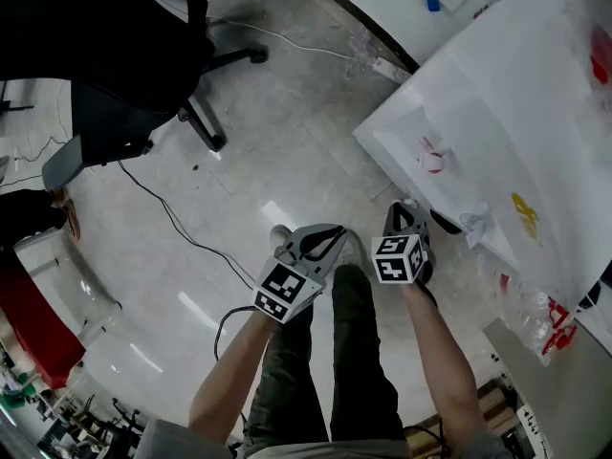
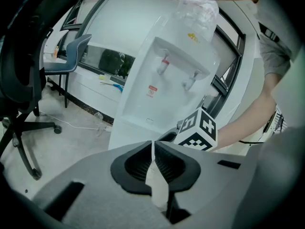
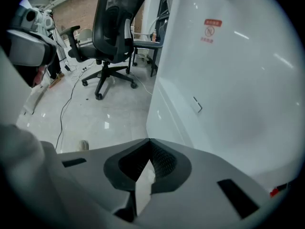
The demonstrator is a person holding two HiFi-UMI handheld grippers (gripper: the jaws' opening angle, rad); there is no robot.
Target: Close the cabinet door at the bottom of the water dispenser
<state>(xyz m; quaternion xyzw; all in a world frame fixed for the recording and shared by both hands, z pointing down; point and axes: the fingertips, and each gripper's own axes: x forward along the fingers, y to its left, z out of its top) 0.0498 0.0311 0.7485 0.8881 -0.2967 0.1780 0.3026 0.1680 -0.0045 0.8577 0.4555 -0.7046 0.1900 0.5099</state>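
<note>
- Water dispenser (image 2: 164,87): white, upright, two taps on the front.
- Cabinet door (image 3: 209,109): at the dispenser's base, small handle, appears flush with the body.
- Left gripper (image 2: 152,144): jaws together, nothing between them, facing the dispenser's front.
- Right gripper (image 3: 149,144): jaws together, nothing between them, near the door.
- Office chair (image 3: 112,32): well apart from the dispenser.

Left gripper (image 1: 325,239), right gripper (image 1: 406,214) both closed, empty; pointing downward

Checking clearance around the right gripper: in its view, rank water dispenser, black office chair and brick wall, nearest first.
1. Water dispenser, right, close by.
2. Black office chair, upper left, farther off.
3. Brick wall, far left, behind the chair.
</note>
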